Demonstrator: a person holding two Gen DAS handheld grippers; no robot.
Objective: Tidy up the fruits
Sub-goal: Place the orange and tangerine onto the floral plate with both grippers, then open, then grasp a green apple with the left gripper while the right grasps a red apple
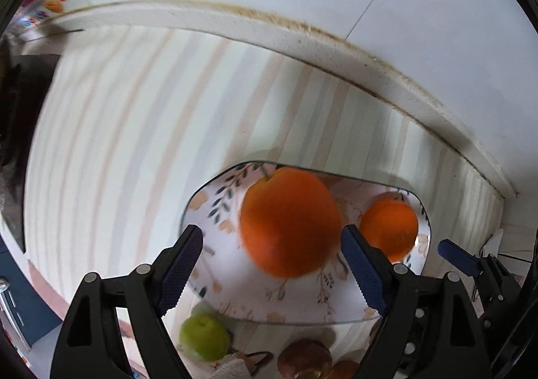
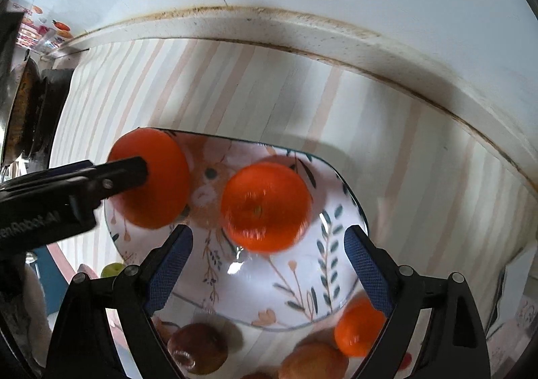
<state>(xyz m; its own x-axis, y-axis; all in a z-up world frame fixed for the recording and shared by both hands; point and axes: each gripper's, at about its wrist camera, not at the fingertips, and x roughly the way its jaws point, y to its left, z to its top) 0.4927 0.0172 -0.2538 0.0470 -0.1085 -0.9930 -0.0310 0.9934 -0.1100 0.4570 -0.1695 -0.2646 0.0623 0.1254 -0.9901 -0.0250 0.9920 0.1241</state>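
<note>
**A:** Orange, item one: the large orange [image 1: 291, 221] sits on the floral plate [image 1: 215, 264], at the plate's left side as my right camera sees it. My left claw [image 1: 272, 264] is spread wide around it, one finger [image 1: 183, 264] on each side, neither pad touching as far as I can tell. Released, holding nothing.

**B:** Handling notes?

**A:** By my judgement: firm, moderately heavy for its size, waxy rind, likely to roll on a glazed plate. Grip across the widest part, pads on opposite sides, modest pressure so the skin does not bruise.

**B:** Orientation?

**A:** Near-round, so no real long axis. Its stem end shows at the top edge in my left view, pointing away from me toward the wall.

**B:** Item two?

**A:** Second orange [image 2: 265, 206], smaller, near the middle of the same plate, apart from the first. Its stem dimple faces up toward my right camera. My right claw [image 2: 265, 275] hangs above it, fingers wide apart, grasping nothing.

**B:** Remaining stock?

**A:** On the striped table [image 2: 235, 86], off the plate's near edge: a green apple [image 1: 203, 337], a dark red apple [image 2: 198, 347], a small orange fruit [image 2: 358, 328] partly behind my right finger, and one yellowish-orange fruit [image 2: 314, 360] beside it. Motion blur softens most outlines.

**B:** Plate?

**A:** Ceramic or glass; fragile, I judge. Set fruit down gently.
</note>
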